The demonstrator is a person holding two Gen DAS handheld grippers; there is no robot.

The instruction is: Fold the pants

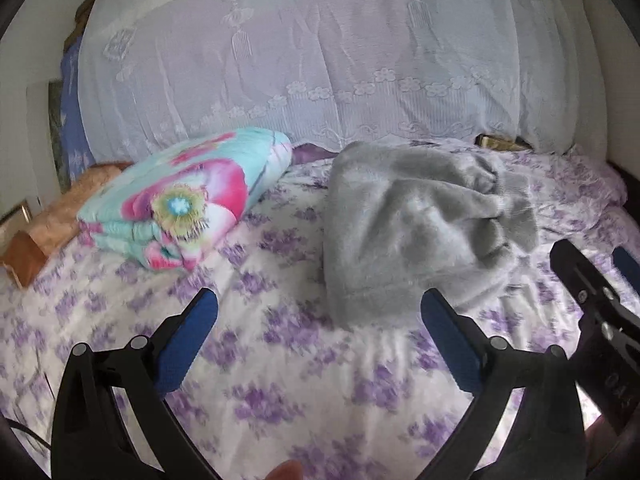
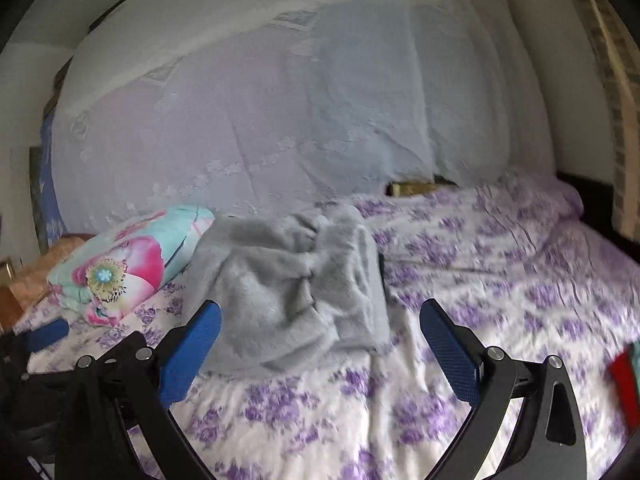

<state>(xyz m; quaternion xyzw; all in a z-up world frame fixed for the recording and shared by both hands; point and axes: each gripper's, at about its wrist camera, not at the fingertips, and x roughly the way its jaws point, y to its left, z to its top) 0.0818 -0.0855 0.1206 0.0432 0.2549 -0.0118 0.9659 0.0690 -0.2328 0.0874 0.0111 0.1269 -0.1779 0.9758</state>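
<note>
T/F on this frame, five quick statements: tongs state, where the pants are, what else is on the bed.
1. Both tongs, left and right, are open and hold nothing. True.
2. The grey pants hang from the right tongs. False: they lie bunched on the bed sheet.
3. The folded floral blanket lies left of the pants. True.
4. The sheet is plain white. False: it has purple flowers.
5. The pants rest on top of the blanket. False: beside it.
</note>
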